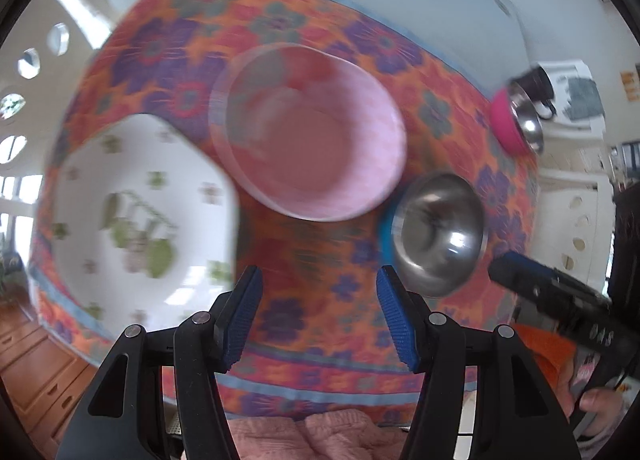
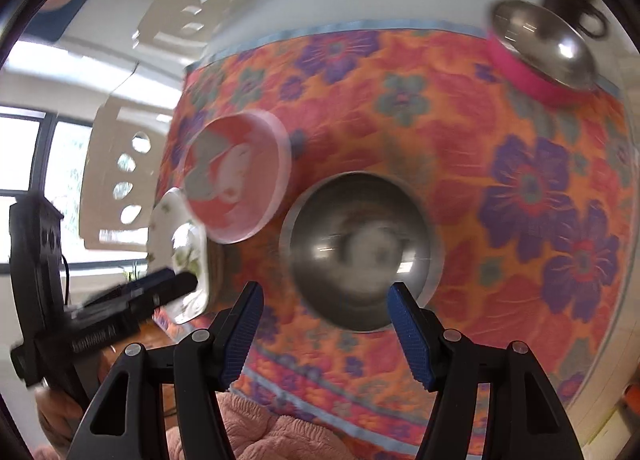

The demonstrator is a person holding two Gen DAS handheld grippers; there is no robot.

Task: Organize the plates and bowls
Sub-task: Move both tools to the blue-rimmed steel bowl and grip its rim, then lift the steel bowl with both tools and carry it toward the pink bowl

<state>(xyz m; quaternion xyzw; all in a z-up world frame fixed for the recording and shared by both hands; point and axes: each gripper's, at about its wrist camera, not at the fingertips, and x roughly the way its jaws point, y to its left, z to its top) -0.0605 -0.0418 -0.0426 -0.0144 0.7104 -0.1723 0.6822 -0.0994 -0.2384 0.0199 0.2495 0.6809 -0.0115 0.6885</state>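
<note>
Blue fingers point(image 2: 256, 324) of right gripper point(image 2: 326, 330) spread wide, empty, above steel bowl point(image 2: 362, 250). Left gripper point(image 1: 318, 316) likewise wide (nothing held), near pink bowl point(image 1: 310, 132). Best lowered squarely over one rim.

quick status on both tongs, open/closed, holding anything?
Left tongs: open, holding nothing.
Right tongs: open, holding nothing, above the near steel bowl.

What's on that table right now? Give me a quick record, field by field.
cloth: floral orange tablecloth
plate: white, green print, at the left
pink bowl, middle
steel bowl, blue outside, right of the pink bowl
steel bowl, pink outside, far right
mug: dark, behind the far bowl
left gripper: open, holding nothing
right gripper: open, before the steel bowl
</note>
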